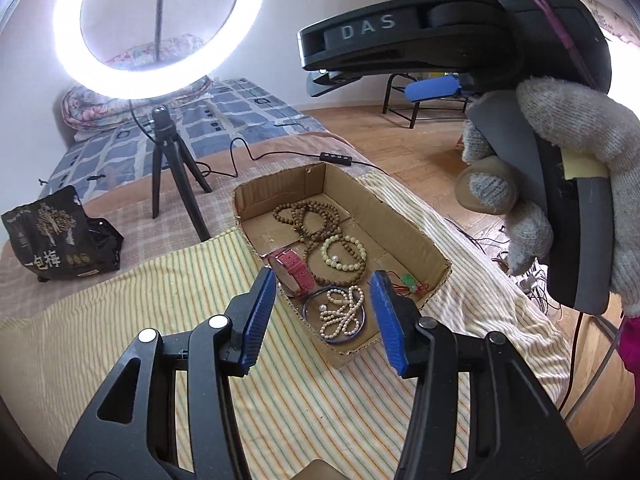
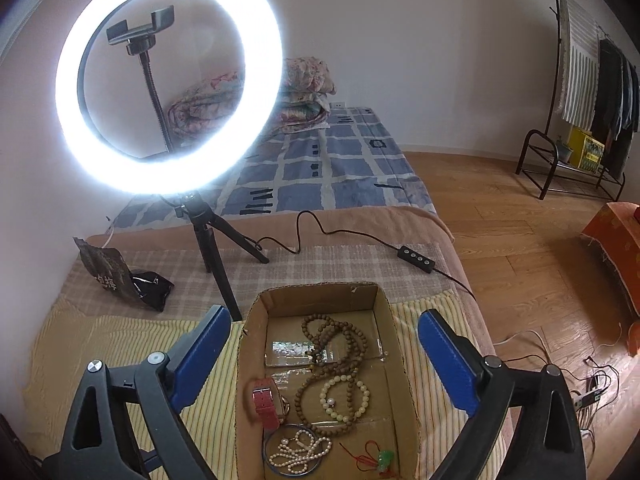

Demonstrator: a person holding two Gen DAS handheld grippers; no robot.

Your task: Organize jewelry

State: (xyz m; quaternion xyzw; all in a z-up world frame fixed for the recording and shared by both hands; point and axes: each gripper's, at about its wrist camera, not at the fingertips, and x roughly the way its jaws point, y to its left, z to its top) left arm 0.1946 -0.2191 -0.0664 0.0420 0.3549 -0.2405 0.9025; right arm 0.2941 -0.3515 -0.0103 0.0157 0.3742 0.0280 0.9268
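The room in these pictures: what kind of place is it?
Most likely a bedroom at home: a bed with folded quilts, a clothes rack by the wall, wooden floor.

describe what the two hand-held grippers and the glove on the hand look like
Both are black plastic with silver pivot screws and ribbed blue pads. The left hand-held gripper and the right hand-held gripper match in the wrist views. From the left view, the right unit's black body bears grey "DAS" lettering; the hand on it wears a grey knit glove, with a magenta sleeve edge.
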